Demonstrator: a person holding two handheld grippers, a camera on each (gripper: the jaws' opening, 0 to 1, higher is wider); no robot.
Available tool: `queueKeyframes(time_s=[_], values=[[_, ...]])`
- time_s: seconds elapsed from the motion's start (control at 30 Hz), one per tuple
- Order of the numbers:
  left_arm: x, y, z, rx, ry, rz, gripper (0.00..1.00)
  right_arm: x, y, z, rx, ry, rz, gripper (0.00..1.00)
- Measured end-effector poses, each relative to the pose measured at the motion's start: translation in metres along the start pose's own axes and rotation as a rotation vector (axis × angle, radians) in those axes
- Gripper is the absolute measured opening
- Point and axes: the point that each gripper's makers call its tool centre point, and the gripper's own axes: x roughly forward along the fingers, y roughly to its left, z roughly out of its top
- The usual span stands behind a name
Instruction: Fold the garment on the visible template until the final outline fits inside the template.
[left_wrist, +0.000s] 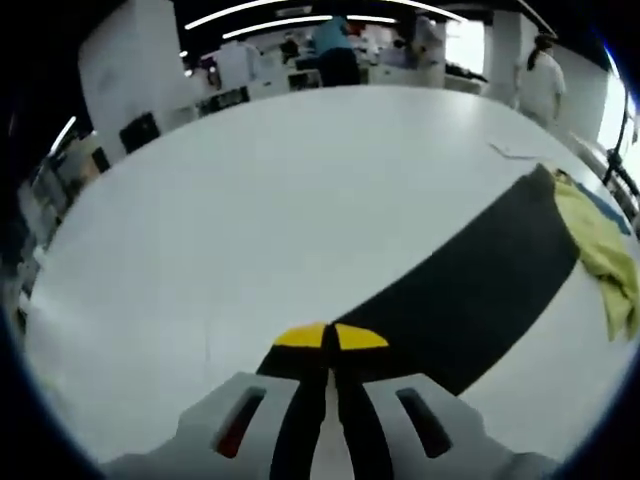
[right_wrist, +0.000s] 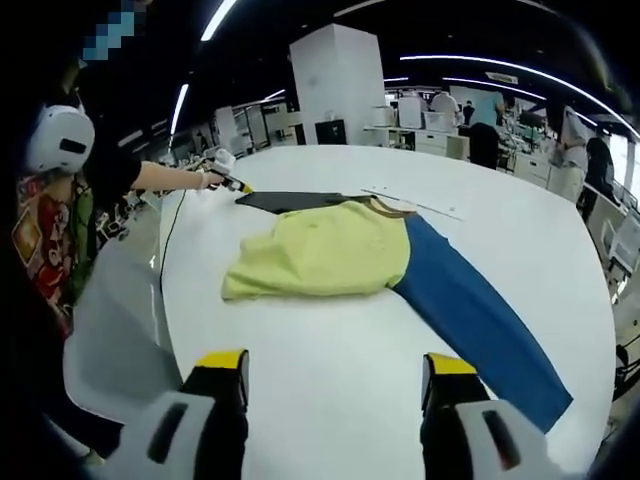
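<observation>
Left gripper view: my left gripper (left_wrist: 330, 338) has its jaws pressed together over the near end of the black sleeve (left_wrist: 470, 290), apparently pinching it for a fold, though I can't confirm cloth between the tips. Right gripper view: my right gripper (right_wrist: 337, 368) is spread wide, holding nothing, with the yellow shirt (right_wrist: 320, 255) lying ahead on the white surface (right_wrist: 330, 400) and its blue sleeve (right_wrist: 480, 315) running toward the right jaw. No template is discernible. People stand beyond, none obstructing.

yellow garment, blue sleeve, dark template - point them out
yellow garment (right_wrist: 320, 255): right gripper view, middle of its body.
blue sleeve (right_wrist: 480, 315): right gripper view, halfway along.
dark template (left_wrist: 470, 290): left gripper view, its bare middle.
</observation>
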Motion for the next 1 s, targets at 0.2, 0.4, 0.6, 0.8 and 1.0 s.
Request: queueKeyframes(time_s=[0.2,0.4,0.6,0.8,1.0], values=[[0.001,0.001,0.000,0.005,-0.008,0.005,0.00,-0.002,0.005,0.001,0.005,-0.001,-0.005,0.69],[0.002,0.003,0.001,-0.007,-0.019,0.009,0.00,-0.005,0.014,0.000,0.017,-0.005,-0.021,0.69],[0.001,0.001,0.001,-0.007,-0.047,0.012,0.00,-0.005,0.023,0.000,0.035,-0.008,-0.029,0.69],[-0.008,-0.003,0.000,0.009,-0.069,0.005,0.14,-0.001,0.026,0.001,0.041,-0.017,-0.022,0.69],[-0.021,-0.003,0.001,0.017,-0.092,0.010,0.35,0.000,0.029,0.005,0.033,-0.035,-0.008,0.69]])
